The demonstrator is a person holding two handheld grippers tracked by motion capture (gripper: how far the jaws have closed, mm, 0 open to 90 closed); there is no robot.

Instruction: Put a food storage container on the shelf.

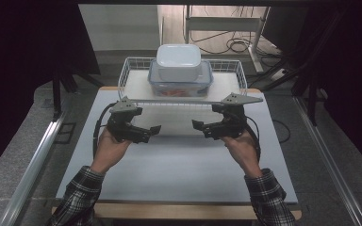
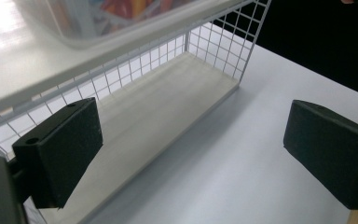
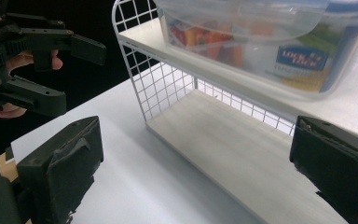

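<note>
Both grippers hover over the white table (image 1: 169, 165) with their jaws spread wide and nothing between them. From the high view, the left gripper (image 1: 154, 130) sits at the left of the table and points inward to the right, while the right gripper (image 1: 196, 125) sits at the right and points inward to the left; the two face each other, well apart, each held in a hand with a plaid sleeve behind it.

Just beyond them, at the far edge of the table, stands a two-level white wire rack (image 1: 131, 66) with a grid wall and pale wooden shelves. On its upper shelf rests a clear plastic food container (image 1: 162, 84) with a blue-edged lid, and coloured contents, red and orange, show through its wall. A white opaque box (image 1: 179, 61) with rounded corners is stacked on top of that container.

Seen from the right gripper view, the clear container (image 3: 261, 42) carries a blue printed label on its side, and the lower shelf (image 3: 233, 144) beneath it lies bare between the two black jaws. The left gripper (image 3: 81, 74) also shows there at upper left, its jaws parted.

Seen from the left gripper view, the rack's lower shelf (image 2: 158, 107) runs off between the open jaws, with the container's base (image 2: 102, 18) blurred above.
</note>
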